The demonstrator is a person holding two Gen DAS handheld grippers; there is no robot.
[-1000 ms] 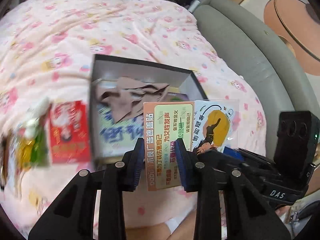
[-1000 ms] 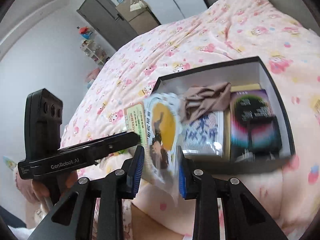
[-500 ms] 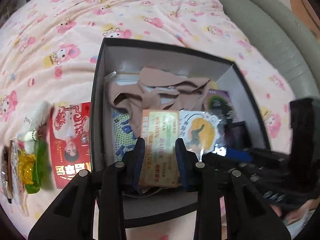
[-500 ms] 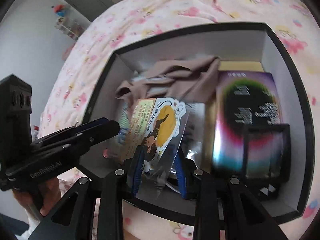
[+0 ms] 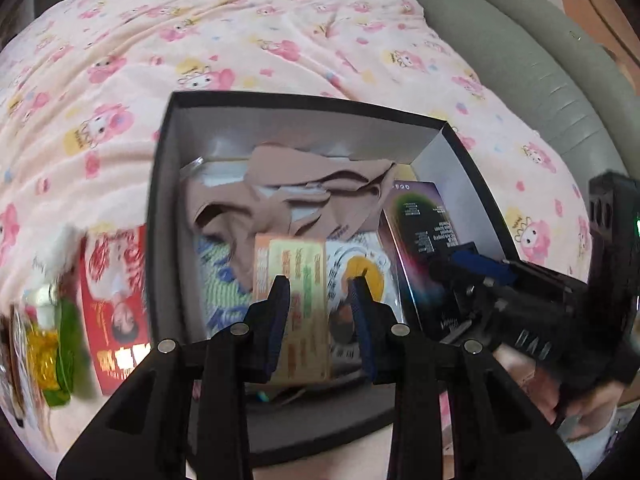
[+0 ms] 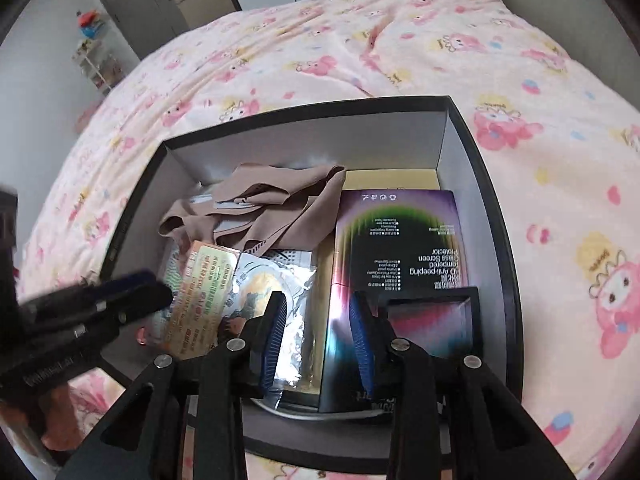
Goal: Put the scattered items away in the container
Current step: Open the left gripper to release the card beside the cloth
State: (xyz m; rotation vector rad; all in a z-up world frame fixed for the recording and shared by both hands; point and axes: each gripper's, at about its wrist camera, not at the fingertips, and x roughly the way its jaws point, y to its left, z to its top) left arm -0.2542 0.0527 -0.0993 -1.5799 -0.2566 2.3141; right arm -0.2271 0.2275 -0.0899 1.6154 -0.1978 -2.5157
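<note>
A black box [image 5: 160, 200] [image 6: 496, 200] sits on the pink bed. Inside lie a beige cloth [image 5: 304, 200] [image 6: 264, 208], a purple screen-protector box [image 5: 420, 232] [image 6: 400, 248], an orange-green card [image 5: 298, 280] [image 6: 200, 292] and a sticker pack with a yellow figure [image 5: 340, 276] [image 6: 264, 284]. My left gripper [image 5: 320, 296] is open above the card, which lies loose in the box. My right gripper [image 6: 316, 316] is open and empty over the box, beside the sticker pack. A red packet [image 5: 116, 304] and a green-yellow packet [image 5: 52, 344] lie on the bed left of the box.
The pink patterned blanket [image 5: 240, 40] [image 6: 400, 40] covers the bed. A grey padded bed edge [image 5: 540, 60] runs at the right. Cabinets and a shelf [image 6: 132, 8] stand by the far wall.
Both grippers have opened and let go of the card and the sticker pack, which now lie in the box. Both grippers have drawn back slightly.
</note>
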